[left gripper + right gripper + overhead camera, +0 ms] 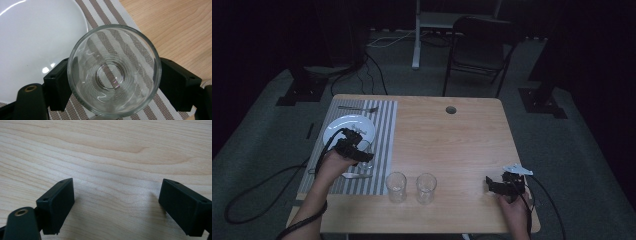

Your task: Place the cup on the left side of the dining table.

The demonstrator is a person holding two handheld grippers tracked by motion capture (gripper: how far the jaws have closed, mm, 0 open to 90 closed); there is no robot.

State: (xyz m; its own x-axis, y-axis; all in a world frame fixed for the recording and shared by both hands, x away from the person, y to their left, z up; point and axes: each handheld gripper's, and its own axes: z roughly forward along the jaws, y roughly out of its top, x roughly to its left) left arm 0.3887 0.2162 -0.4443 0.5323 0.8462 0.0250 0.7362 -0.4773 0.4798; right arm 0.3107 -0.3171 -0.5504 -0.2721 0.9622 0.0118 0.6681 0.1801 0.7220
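Here, in the left gripper view, the left gripper (113,82) has its two black jaws on either side of a glass (114,71), seen from above through its open mouth; the glass fills the whole gap and both pads sit at its wall, though we cannot tell whether they press it or have let go. That glass stands on the striped mat (117,15), right beside the white plate (37,37), with bare table wood past the mat's edge. From the high view we see the left gripper (359,152) and the same glass (365,152) at the plate's (354,125) near right rim, mostly covered by the hand and gripper, so its outline is hard to make out in the dim light. In the right gripper view, the right gripper (116,202) has its jaws spread wide over plain wood, holding nothing. The high view places that gripper (494,186) at the table's (452,135) near right corner, well apart from everything else. Two more glasses (411,187) stand side by side near the front edge, between the hands. A fork (358,108) lies at the mat's far end, and a pale utensil (357,175) by the left wrist is too faint to name. A dark chair (477,50) stands beyond the table.
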